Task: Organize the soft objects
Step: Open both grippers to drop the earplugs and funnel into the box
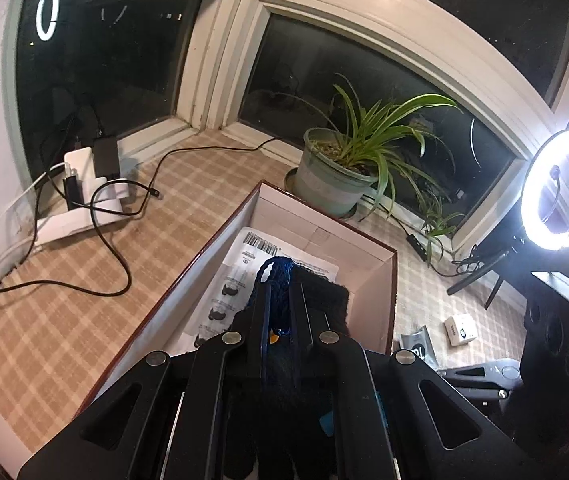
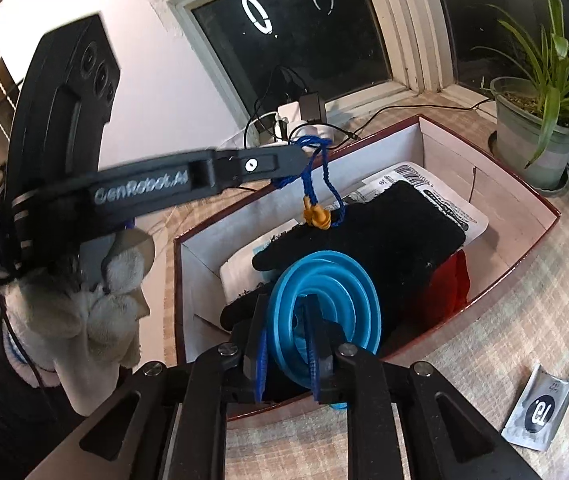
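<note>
A red-edged cardboard box point(image 2: 524, 240) with white walls stands on the checked cloth; it also shows in the left wrist view point(image 1: 380, 256). My left gripper point(image 1: 280, 292) is shut on a blue braided cord point(image 1: 278, 276) and holds it over the box; the left gripper also shows in the right wrist view point(image 2: 300, 156). The cord point(image 2: 308, 180) carries a small orange clip point(image 2: 316, 216) and a black knit glove point(image 2: 396, 232) hangs from it into the box. My right gripper point(image 2: 284, 340) is shut on a blue collapsible funnel point(image 2: 324, 292) at the box's near edge. A red cloth point(image 2: 448, 284) lies under the glove.
A printed plastic bag point(image 2: 440, 196) lies on the box floor. A potted spider plant point(image 1: 336, 172) stands behind the box. A power strip with chargers and cables point(image 1: 84, 192) lies at the left. A ring light point(image 1: 564, 188) stands at the right. A grey sachet point(image 2: 540, 408) lies on the cloth.
</note>
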Action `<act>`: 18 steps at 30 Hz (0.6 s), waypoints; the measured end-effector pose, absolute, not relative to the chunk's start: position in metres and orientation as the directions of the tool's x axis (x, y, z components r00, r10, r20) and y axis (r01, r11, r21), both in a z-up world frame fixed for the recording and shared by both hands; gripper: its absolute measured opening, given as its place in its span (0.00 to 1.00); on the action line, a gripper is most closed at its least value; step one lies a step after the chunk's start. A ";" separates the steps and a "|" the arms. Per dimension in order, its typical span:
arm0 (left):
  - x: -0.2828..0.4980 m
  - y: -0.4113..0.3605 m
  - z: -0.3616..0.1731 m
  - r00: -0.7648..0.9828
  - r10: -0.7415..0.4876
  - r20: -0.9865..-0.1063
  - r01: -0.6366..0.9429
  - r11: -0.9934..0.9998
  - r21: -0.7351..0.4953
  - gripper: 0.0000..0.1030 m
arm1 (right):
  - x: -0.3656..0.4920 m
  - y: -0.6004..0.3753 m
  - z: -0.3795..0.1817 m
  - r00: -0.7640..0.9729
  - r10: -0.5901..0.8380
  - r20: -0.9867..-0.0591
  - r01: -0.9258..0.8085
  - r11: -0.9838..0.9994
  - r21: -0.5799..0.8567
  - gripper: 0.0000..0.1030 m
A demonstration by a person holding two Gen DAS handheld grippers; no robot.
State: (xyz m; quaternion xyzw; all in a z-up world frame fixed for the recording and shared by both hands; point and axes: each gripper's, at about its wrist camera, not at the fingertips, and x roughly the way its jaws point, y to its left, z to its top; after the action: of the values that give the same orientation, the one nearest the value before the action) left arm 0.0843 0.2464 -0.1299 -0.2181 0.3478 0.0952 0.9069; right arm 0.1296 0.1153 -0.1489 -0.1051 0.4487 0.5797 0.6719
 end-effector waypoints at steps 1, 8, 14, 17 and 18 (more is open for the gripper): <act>0.086 0.247 -0.130 0.738 0.019 -0.675 -0.325 0.886 -0.330 0.07 | 0.129 0.116 -0.150 -0.075 0.683 -0.726 -0.875 0.304 0.377 0.16; 0.090 0.256 -0.127 0.741 0.016 -0.671 -0.331 0.878 -0.345 0.18 | 0.122 0.117 -0.145 -0.061 0.698 -0.714 -0.887 0.290 0.360 0.44; 0.087 0.260 -0.122 0.749 0.022 -0.662 -0.338 0.872 -0.354 0.24 | 0.119 0.109 -0.133 -0.031 0.708 -0.705 -0.897 0.291 0.331 0.44; 0.085 0.260 -0.120 0.752 0.027 -0.658 -0.342 0.870 -0.354 0.24 | 0.118 0.102 -0.131 -0.018 0.709 -0.705 -0.899 0.297 0.321 0.44; 0.084 0.260 -0.120 0.753 0.028 -0.658 -0.343 0.870 -0.355 0.24 | 0.117 0.099 -0.131 -0.013 0.710 -0.705 -0.899 0.301 0.319 0.44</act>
State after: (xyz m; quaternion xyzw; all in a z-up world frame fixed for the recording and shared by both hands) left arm 0.0837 0.2601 -0.1201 -0.2339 0.3365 0.1022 0.9064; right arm 0.1174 0.0994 -0.1306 -0.1148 0.4122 0.5801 0.6931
